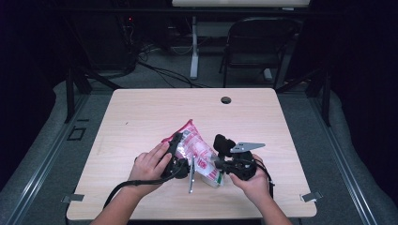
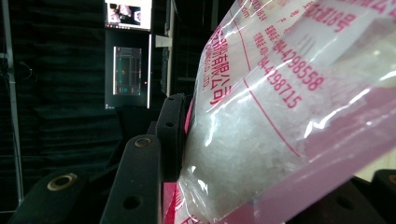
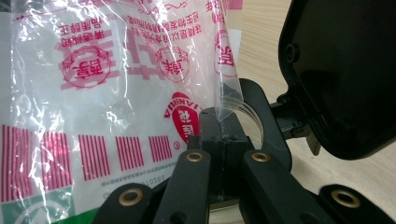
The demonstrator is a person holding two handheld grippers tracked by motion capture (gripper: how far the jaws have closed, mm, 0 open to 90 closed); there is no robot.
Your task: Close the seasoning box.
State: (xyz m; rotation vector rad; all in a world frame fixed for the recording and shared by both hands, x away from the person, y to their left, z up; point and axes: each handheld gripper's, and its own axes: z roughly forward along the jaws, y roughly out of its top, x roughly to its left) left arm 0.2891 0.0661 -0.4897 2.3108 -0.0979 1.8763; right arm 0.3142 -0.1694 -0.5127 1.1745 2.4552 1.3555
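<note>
Left gripper [image 1: 174, 149] pinched the upper edge of the plastic bag [image 1: 197, 152], at 9 o'clock of it; right gripper [image 1: 218, 161] pinched its lower corner at 3 o'clock. Both grasps seemed done; the bag, low over the worktop [image 1: 141, 112], remained unopened.

The bag [image 3: 116, 84] is thin, glossy clear plastic, crinkled and catching glare, printed in red and pink, with a white grainy filling [image 2: 243, 154] showing through. The jaws are matt black plastic set with brass-coloured screw heads. The tabletop [image 1: 141, 117] is pale, smooth wood-grain laminate.
</note>
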